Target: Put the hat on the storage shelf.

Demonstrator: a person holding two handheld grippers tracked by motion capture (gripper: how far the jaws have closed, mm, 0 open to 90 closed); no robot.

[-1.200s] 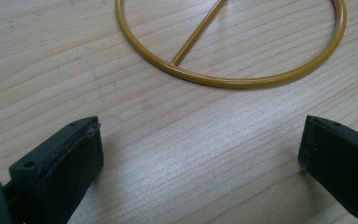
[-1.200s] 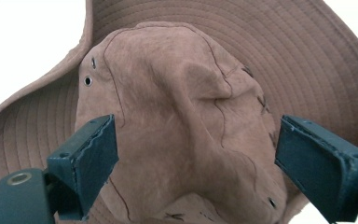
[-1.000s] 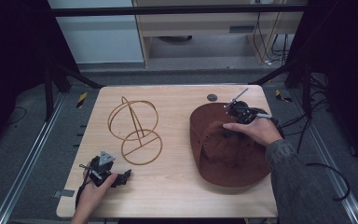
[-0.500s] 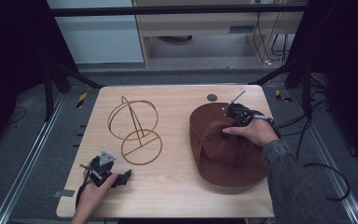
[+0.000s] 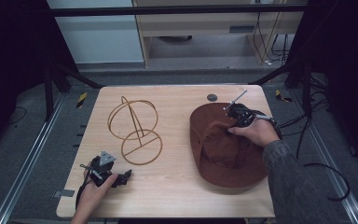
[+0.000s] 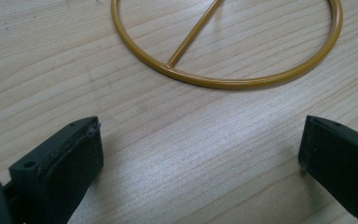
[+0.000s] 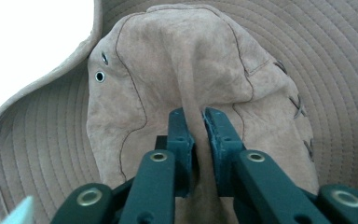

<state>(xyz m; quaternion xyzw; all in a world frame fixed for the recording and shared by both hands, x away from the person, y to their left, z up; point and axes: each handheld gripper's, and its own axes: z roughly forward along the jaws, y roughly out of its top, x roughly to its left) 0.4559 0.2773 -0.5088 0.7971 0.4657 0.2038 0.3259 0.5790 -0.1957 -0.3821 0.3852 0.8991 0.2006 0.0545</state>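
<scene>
**A:** What sits nearest the person on the wooden table [image 5: 177,186]?

**B:** At the near left corner the left gripper [image 5: 121,178] rests low on the wood, held in the person's left hand [image 5: 93,193]. Its jaws stand wide apart with bare tabletop between them — nothing is held.

**A:** And just beyond it?

**B:** A gold wire hat stand [image 5: 135,126], left of the table's middle. Its flat ring base lies on the wood, and the left gripper view shows the near arc of that ring [image 6: 223,81] just ahead of the open jaws, apart from them. An upright rod carries a second hoop above the base.

**A:** Where is the hat?

**B:** The brown hat [image 5: 223,154] lies on the right half of the table, brim spread flat, its near edge close to the table's near edge. The right gripper [image 7: 196,122] comes in from the far right side — its jaws have just been closing, and they now pinch a raised fold of the crown between the pads.

**A:** Anything farther back?

**B:** A small dark disc [image 5: 212,97] near the far edge, apart from the hat.
</scene>
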